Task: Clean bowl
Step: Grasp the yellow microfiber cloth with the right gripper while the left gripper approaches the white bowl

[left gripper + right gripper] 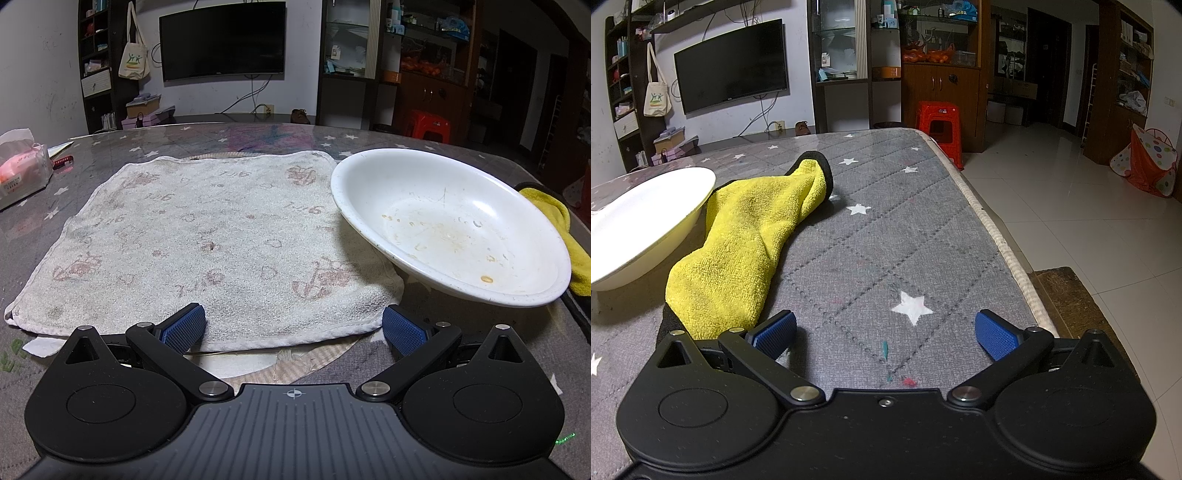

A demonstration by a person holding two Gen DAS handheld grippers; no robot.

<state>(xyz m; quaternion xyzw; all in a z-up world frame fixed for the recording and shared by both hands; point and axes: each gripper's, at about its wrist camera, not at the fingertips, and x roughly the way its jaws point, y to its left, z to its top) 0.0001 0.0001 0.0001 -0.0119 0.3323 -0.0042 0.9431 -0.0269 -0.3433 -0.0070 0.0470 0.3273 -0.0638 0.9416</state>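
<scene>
A wide white bowl (450,225) with brownish food stains inside rests tilted, partly on the right edge of a worn white towel (207,243) spread flat on the table. My left gripper (293,326) stands open just above the towel's near edge, nothing between its blue pads; the bowl lies ahead and to its right. In the right wrist view a crumpled yellow cloth (746,243) lies beside the bowl (642,221). My right gripper (884,332) is open over bare grey tablecloth, and the cloth's near end reaches its left finger (775,332).
The table carries a grey quilted cover with white stars (908,229); its right edge (1008,251) drops to a tiled floor. A tissue pack (22,170) sits at the far left. A red stool (938,125) stands beyond the table's far corner.
</scene>
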